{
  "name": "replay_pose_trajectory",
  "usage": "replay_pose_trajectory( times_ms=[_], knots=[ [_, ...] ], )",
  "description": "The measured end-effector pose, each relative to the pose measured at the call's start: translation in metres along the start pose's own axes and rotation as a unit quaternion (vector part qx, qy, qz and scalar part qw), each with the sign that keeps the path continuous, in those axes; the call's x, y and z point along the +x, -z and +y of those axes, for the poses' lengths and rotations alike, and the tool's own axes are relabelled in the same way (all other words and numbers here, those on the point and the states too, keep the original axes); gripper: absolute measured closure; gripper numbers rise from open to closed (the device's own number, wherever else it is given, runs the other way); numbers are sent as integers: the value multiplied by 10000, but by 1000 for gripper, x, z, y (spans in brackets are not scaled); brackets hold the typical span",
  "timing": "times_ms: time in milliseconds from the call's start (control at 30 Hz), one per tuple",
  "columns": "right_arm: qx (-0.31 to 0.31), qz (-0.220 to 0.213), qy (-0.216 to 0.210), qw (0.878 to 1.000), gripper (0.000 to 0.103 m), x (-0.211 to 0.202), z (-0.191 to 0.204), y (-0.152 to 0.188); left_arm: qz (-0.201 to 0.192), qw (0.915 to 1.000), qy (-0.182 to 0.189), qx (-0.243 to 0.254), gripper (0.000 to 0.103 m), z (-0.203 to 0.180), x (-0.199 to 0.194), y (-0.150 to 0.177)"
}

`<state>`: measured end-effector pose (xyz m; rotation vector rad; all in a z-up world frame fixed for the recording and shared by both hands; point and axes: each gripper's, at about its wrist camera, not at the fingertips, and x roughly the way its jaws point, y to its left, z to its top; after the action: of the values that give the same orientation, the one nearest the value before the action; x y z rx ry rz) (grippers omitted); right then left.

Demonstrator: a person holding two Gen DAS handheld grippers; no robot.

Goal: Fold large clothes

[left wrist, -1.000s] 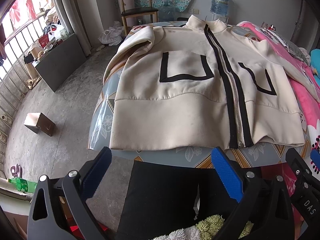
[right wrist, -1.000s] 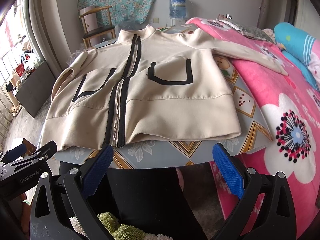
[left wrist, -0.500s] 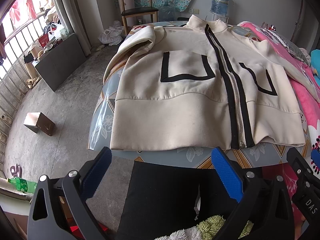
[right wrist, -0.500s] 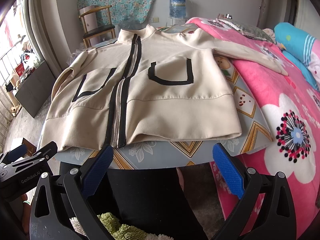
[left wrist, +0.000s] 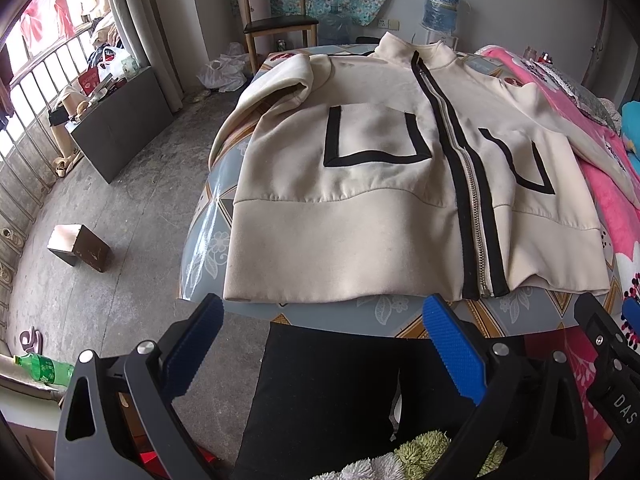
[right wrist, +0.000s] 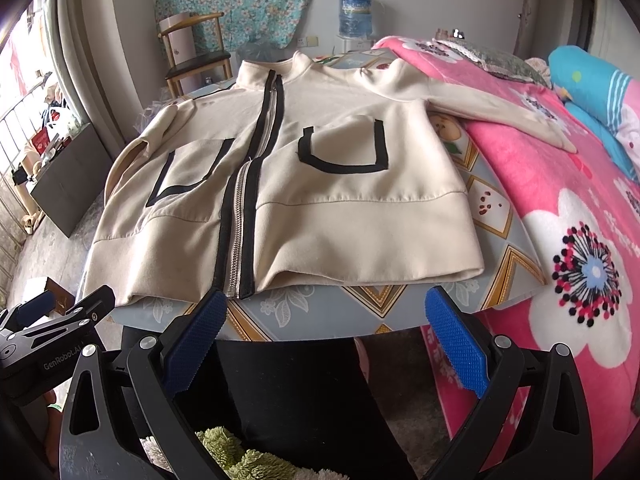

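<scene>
Cream zip-front jacket [left wrist: 360, 208] with black trim, a stand-up collar and two black-outlined patch pockets lies spread flat, front side up, on a table covered with a glossy patterned blue-grey cloth [left wrist: 208, 236]. Its hem runs along the table's near edge, just in front of me, and its collar points to the far edge. One sleeve [left wrist: 280, 80] is bent back on itself near the far left corner; the other sleeve [right wrist: 500, 108] stretches off the right edge onto a pink flowered blanket [right wrist: 560, 208].

I judge the fabric to be soft, fairly thick and limp, light enough for two pinches but floppy, so it will sag and drag when lifted. The metal zipper [right wrist: 236, 216] down the middle looks like the only stiff line. The thick hem band, the shoulders and the cuffs seem the surest places to pinch; the smooth tablecloth may let the jacket slide.

My left gripper [left wrist: 320, 344] hangs short of the near edge, below the hem, its blue-padded fingers [left wrist: 452, 352] spread wide, holding and touching nothing. My right gripper [right wrist: 322, 340] sits likewise before the near edge, fully spread and empty, roughly in line with the zipper's lower end. Folding has not yet begun.
</scene>
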<state>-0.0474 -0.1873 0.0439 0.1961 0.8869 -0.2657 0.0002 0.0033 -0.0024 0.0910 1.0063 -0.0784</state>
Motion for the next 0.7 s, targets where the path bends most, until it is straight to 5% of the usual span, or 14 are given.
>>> replay_pose_trajectory(
  times_ms=[700],
  knots=[
    [-1, -58, -38, 10000, 7, -2, 3, -8, -25, 10000, -24, -93, 5, 11, 0, -3]
  ],
)
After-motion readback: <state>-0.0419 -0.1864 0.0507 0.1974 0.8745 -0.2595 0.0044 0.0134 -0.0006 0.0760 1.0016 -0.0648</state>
